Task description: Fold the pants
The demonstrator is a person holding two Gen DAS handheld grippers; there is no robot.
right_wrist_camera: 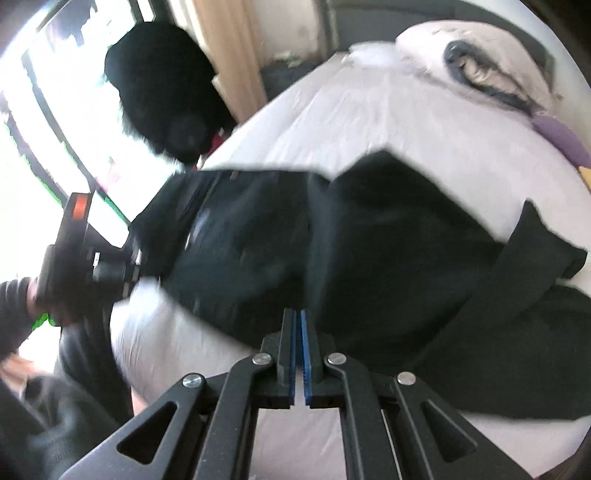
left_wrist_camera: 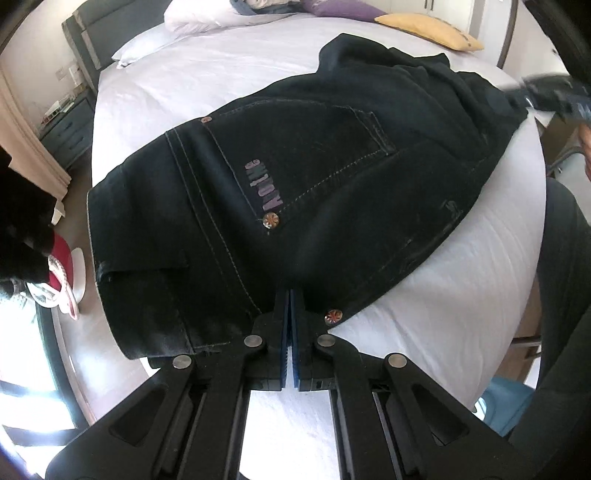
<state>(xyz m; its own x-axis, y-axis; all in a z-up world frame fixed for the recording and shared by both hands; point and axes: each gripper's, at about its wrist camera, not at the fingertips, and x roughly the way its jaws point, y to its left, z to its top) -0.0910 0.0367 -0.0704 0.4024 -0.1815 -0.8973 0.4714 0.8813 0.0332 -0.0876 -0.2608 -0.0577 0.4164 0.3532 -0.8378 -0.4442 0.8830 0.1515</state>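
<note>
A wide bed [left_wrist_camera: 184, 85] covered in a smooth white sheet carries a pair of black denim pants [left_wrist_camera: 295, 177], spread across its middle. At the far end lie white pillows [left_wrist_camera: 192, 14], a purple cushion [left_wrist_camera: 340, 7] and a flat yellow cushion [left_wrist_camera: 428, 29].

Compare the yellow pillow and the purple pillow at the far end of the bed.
The yellow pillow lies nearer the black pants than the purple pillow. Yellow shows nearly whole; purple is cut by the frame's top edge. Yellow looks flat and angular, purple softer and rumpled. Both rest on the white bed.
</note>
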